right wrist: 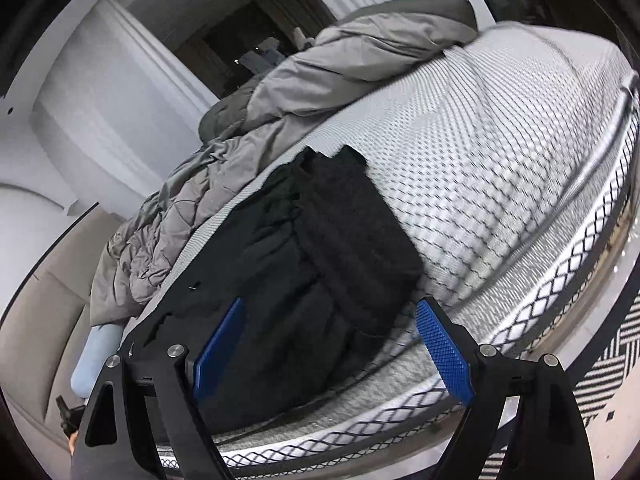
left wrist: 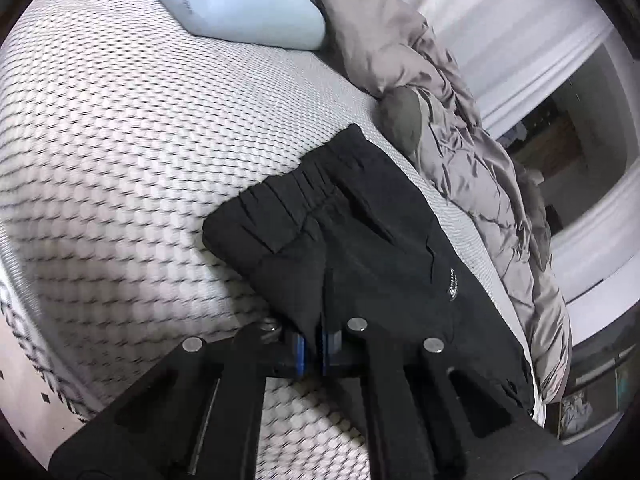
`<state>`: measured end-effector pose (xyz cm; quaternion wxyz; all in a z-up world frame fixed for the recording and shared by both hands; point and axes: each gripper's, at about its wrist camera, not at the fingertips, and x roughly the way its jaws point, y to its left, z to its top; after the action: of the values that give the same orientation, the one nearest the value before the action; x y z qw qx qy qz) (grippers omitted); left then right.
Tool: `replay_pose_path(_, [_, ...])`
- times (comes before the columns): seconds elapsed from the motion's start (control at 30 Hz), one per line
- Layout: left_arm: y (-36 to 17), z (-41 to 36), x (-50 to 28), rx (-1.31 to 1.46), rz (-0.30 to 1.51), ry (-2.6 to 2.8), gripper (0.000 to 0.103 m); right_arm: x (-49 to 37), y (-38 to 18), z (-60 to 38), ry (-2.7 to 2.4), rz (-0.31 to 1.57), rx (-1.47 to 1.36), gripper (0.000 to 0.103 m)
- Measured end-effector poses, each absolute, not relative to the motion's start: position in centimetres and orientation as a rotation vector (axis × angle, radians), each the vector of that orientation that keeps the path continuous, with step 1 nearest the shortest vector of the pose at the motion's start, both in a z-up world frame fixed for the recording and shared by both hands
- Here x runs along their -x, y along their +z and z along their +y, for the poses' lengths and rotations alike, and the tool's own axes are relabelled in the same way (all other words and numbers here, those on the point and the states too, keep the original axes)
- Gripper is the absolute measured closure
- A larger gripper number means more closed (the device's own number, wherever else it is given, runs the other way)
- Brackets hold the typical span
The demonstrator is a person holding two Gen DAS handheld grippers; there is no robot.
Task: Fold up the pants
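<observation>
Black pants (left wrist: 360, 248) on a white, grey-diamond mattress (left wrist: 140, 152); pale blue pillow (left wrist: 240, 4) at eleven o'clock, grey duvet (left wrist: 460, 128) at two; blue pads (right wrist: 444, 352).

1. A small white printed logo (left wrist: 451, 285) stood on the black pants (left wrist: 360, 248), near a pocket seam in the left wrist view; its letters were too small and curved to read.
2. A faint grey line of lettering (left wrist: 185, 1) ran along the light blue pillow (left wrist: 240, 4); it could not be made out.
3. The right wrist view showed no readable text.
</observation>
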<state>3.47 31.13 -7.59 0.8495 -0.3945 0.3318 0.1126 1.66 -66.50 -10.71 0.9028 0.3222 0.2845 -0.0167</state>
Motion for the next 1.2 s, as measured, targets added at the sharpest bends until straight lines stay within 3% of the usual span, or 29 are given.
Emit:
replay_pose_path(0.13, [-8.0, 31.5, -3.2, 0.843, 0.724, 0.241, 0.101, -3.4, -12.6, -67.3, -0.007, 0.597, -0.733, 0.016])
replay_pose_path(0.23, [-7.8, 31.5, -3.0, 0.841, 0.723, 0.247, 0.101, -4.2, -12.1, -67.2, -0.054, 0.61, -0.714, 0.023])
replay_pose_path(0.43, [-7.6, 31.2, -3.6, 0.83, 0.737, 0.25, 0.101, -3.3, -9.3, -65.4, -0.029, 0.554, -0.594, 0.022])
replay_pose_path(0.6, [-8.0, 31.4, -4.0, 0.851, 0.751, 0.242, 0.101, -5.0, -11.8, -67.3, -0.022, 0.589, -0.707, 0.024])
replay_pose_path(0.63, [-8.2, 31.5, -3.9, 0.858, 0.753, 0.24, 0.101, -5.0, -12.0, -67.4, -0.024, 0.579, -0.708, 0.027])
replay_pose_path(0.7, [-8.3, 31.6, -3.9, 0.867, 0.753, 0.237, 0.101, -4.9, -11.7, -66.8, -0.043, 0.583, -0.673, 0.046])
replay_pose_path(0.77, [-8.3, 31.6, -3.9, 0.871, 0.75, 0.238, 0.101, -4.6, -11.3, -66.2, 0.006, 0.576, -0.666, 0.057])
replay_pose_path(0.83, [-8.4, 31.6, -4.0, 0.869, 0.749, 0.241, 0.101, -4.7, -10.9, -65.3, 0.037, 0.585, -0.638, 0.059])
replay_pose_path(0.87, [-8.5, 31.6, -4.0, 0.866, 0.751, 0.243, 0.101, -4.7, -10.9, -65.0, 0.028, 0.589, -0.612, 0.069])
replay_pose_path(0.9, [-8.6, 31.7, -4.0, 0.866, 0.751, 0.241, 0.101, -4.9, -10.9, -64.8, 0.007, 0.599, -0.59, 0.086])
replay_pose_path(1.0, [-8.8, 31.9, -3.4, 0.88, 0.746, 0.232, 0.101, -3.7, -10.9, -65.6, -0.006, 0.567, -0.627, 0.091])
replay_pose_path(1.2, [-8.0, 31.7, -2.8, 0.844, 0.729, 0.226, 0.101, -2.2, -9.9, -66.0, 0.003, 0.538, -0.664, 0.091])
